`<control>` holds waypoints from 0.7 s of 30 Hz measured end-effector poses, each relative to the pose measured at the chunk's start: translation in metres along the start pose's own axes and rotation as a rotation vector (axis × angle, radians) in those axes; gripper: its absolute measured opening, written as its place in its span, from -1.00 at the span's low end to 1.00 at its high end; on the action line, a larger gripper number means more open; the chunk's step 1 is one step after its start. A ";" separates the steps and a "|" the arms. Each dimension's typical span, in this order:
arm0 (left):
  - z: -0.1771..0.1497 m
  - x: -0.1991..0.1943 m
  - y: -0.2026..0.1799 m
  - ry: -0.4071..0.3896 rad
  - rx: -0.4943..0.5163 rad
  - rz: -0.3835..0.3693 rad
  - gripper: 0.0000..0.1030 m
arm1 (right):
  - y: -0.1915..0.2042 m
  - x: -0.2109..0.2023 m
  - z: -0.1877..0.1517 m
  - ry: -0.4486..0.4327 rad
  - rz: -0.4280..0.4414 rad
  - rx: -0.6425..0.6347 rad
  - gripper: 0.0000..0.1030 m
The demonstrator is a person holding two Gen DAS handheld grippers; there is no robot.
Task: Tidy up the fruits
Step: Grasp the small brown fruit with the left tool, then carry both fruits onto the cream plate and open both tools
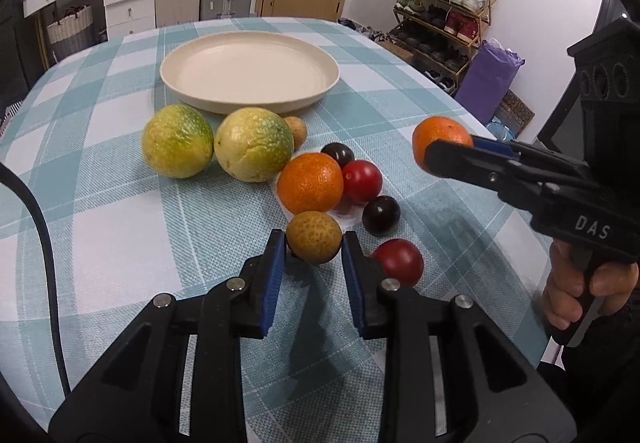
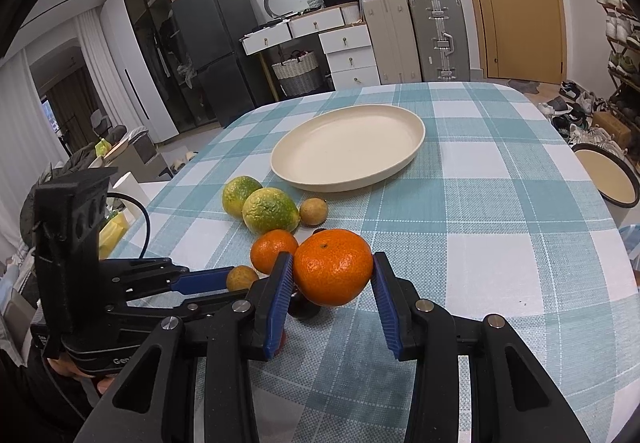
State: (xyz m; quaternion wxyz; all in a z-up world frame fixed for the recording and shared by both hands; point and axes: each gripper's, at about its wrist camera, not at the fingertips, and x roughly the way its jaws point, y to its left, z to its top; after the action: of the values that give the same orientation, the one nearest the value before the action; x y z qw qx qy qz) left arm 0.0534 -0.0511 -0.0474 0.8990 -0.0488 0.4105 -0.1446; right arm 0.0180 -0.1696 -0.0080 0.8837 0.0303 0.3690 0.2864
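Above the tablecloth [image 1: 120, 235], left gripper [image 1: 314, 247] pinches longan [image 1: 314, 237]; right gripper [image 2: 332, 275] clamps tangerine [image 2: 334, 267].

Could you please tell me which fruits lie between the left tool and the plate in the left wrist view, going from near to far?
Small speckled yellow fruit in the left tool → orange mandarin → yellow-green citrus → cream plate.

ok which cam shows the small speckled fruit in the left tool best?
Left wrist. The speckled fruit sits centred and whole between the left tool's pads. Right wrist shows only part of it, off to the side, partly hidden behind the right tool.
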 end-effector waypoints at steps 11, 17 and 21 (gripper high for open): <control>0.027 -0.036 0.010 -0.162 0.005 0.051 -0.50 | 0.000 0.008 0.015 -0.011 0.000 -0.016 -0.21; 0.054 -0.036 0.016 -0.208 0.008 0.080 -0.50 | -0.003 0.017 0.031 -0.028 0.016 0.010 -0.21; 0.071 -0.028 0.022 -0.229 0.000 0.088 -0.50 | -0.007 0.025 0.044 -0.040 0.010 0.022 -0.21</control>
State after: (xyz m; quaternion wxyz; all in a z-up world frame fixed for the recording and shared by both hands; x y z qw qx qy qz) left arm 0.0941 -0.0233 0.0151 0.9455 -0.0469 0.3067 -0.0985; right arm 0.0652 -0.1547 0.0064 0.8891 0.0475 0.3542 0.2860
